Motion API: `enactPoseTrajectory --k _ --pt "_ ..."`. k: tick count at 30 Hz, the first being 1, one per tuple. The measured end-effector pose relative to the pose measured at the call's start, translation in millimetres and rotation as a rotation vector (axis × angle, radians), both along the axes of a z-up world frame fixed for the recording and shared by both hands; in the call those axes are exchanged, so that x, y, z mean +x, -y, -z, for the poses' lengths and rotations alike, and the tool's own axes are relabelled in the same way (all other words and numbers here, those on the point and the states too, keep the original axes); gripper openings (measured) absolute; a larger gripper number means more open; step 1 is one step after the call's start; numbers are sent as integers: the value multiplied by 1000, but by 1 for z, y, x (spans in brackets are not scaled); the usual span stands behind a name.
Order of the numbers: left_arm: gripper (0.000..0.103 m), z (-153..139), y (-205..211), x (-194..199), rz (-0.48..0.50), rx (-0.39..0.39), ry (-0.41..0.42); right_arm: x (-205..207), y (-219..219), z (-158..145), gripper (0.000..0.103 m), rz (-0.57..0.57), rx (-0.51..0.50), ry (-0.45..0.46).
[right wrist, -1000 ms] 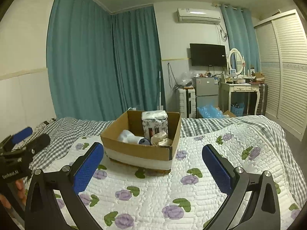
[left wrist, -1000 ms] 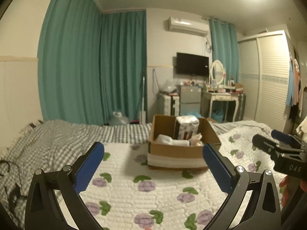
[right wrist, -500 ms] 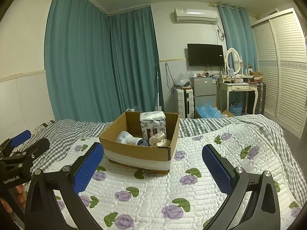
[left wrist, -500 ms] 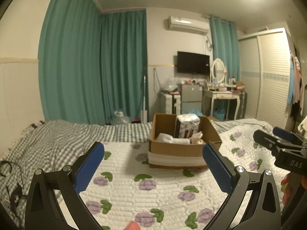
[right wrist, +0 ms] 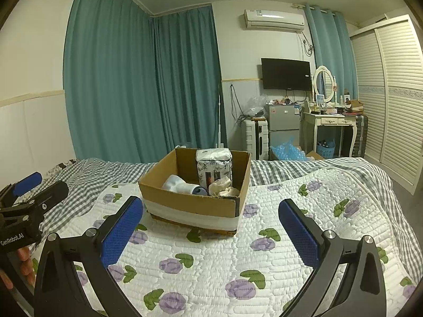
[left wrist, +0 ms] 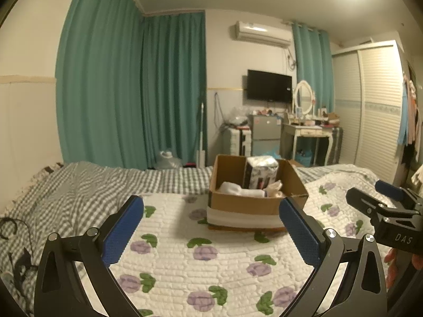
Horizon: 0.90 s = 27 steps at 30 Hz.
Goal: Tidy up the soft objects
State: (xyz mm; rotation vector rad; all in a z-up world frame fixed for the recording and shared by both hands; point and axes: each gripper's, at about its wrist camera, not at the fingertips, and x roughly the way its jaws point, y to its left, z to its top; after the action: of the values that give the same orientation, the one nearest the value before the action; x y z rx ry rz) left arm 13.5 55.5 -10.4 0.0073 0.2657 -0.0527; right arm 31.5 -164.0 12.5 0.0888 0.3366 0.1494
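A brown cardboard box [left wrist: 253, 204] [right wrist: 185, 203] with a white band around its base sits on the flowered quilt [left wrist: 201, 264] [right wrist: 238, 264]. Inside it I see a patterned tissue pack [left wrist: 260, 171] [right wrist: 214, 166] standing upright, a white rolled cloth [left wrist: 238, 190] [right wrist: 179, 186] and a cream crumpled cloth [right wrist: 223, 186]. My left gripper [left wrist: 211, 224] is open and empty, short of the box. My right gripper [right wrist: 211, 224] is also open and empty, held back from the box. Each gripper shows at the edge of the other's view.
A grey checked blanket [left wrist: 79, 190] covers the far and left part of the bed. Beyond the bed stand teal curtains [right wrist: 145, 84], a small fridge [right wrist: 284, 122], a white dressing table [right wrist: 330, 124] and a slatted wardrobe [right wrist: 391, 100]. A hand [right wrist: 23, 259] holds the left gripper.
Both grippers have drawn back a little from the box and risen slightly. Their fingers stayed open and the box's contents have not moved.
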Motion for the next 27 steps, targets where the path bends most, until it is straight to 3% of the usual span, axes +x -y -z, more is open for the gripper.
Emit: enactPoseTrajectory --k 27 --pt "103 1 5 -2 -3 16 9 -2 0 2 103 2 -7 -2"
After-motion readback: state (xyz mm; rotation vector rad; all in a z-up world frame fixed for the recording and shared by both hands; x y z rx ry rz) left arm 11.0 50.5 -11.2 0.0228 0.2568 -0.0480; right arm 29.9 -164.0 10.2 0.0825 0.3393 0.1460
